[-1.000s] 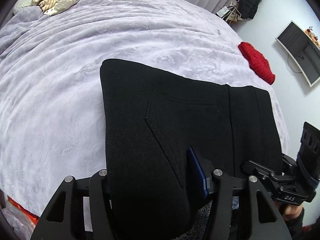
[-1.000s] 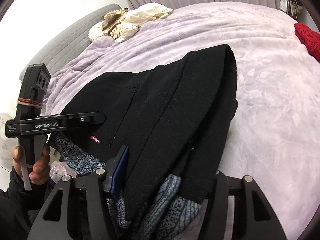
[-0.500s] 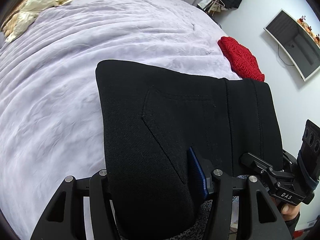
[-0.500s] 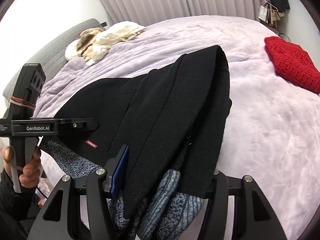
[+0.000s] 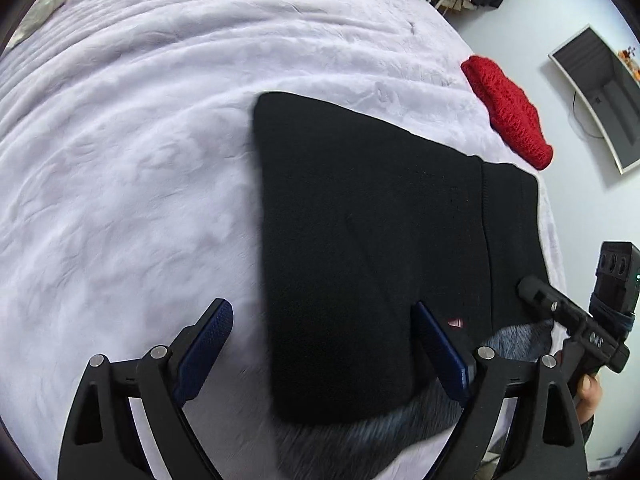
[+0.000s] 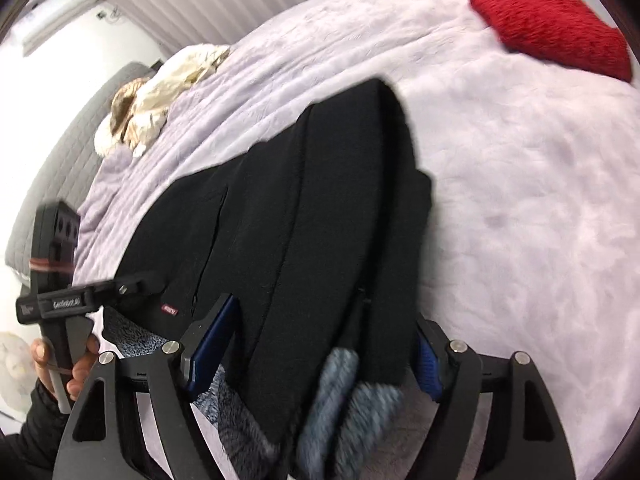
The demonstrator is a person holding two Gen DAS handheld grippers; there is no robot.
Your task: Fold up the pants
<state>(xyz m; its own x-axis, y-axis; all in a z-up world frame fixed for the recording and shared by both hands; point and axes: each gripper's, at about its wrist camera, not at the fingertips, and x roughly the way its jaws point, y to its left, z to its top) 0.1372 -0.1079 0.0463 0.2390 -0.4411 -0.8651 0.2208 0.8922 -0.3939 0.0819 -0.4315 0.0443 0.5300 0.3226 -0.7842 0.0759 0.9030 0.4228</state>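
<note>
Left tongs (image 5: 320, 344): we see them spread wide, jaws just opened; the black pants (image 5: 372, 248) lie between the blue pads, unpinched.
Right tongs (image 6: 320, 344): we see them wide too, just opened, with the pants' thick folded edge loose between the pads.
Pants: folded flat on the lilac bed (image 5: 132, 152), stretching ahead of both tongs, grey fleecy lining showing nearest us.
Red knit piece (image 5: 508, 112): beyond the pants, apart from them.

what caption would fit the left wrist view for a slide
Left gripper, jaws just opened, poised over folded black pants on a lilac bedspread; red knit item beyond.
</note>
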